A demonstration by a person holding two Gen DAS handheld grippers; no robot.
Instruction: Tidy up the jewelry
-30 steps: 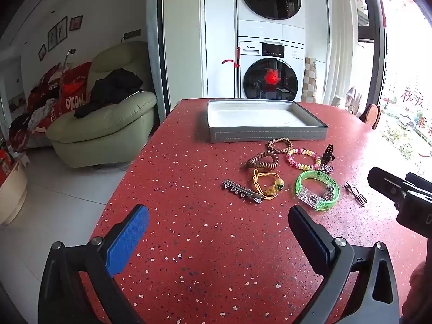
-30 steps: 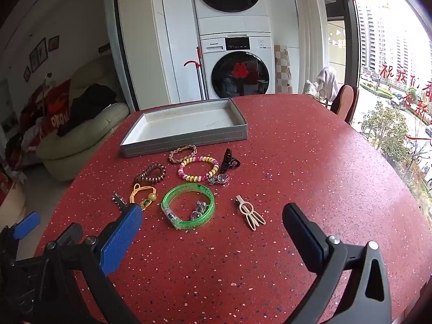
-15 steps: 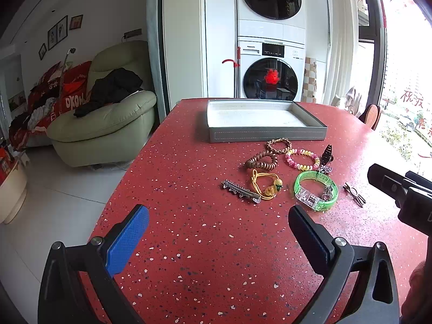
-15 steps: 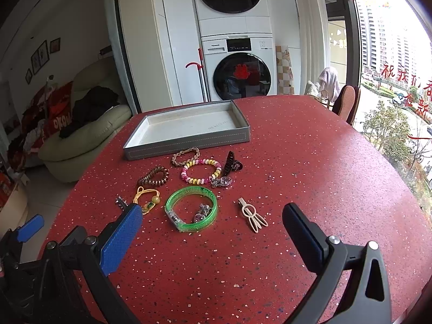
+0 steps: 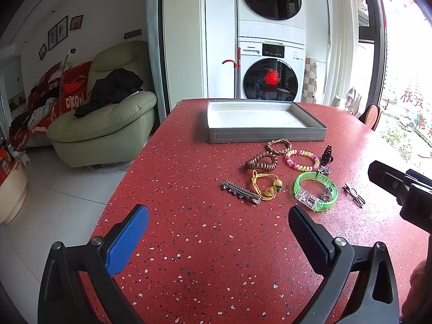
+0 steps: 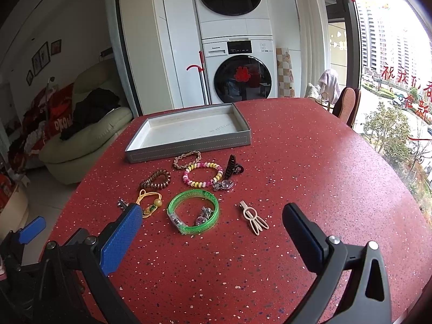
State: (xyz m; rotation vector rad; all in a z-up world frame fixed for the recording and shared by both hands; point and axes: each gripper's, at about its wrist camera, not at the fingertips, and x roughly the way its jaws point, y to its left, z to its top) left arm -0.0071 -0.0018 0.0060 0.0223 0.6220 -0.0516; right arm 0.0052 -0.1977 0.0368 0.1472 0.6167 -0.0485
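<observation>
Both grippers have crept nearer; right gripper [image 6: 213, 232], fingers spread and empty, faces the rigid, slippery green bangle [image 6: 193, 212], best pinched across its rim.

Red white-speckled table [image 6: 310, 162], grey tray [image 6: 189, 145] with white inside, translucent green bangle [image 6: 193, 212], pink-and-yellow beaded bracelet [image 6: 202, 174]

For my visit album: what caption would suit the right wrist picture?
Open right hand-held gripper hovers over red table, facing green bangle, beige hair clip and empty grey tray.
</observation>
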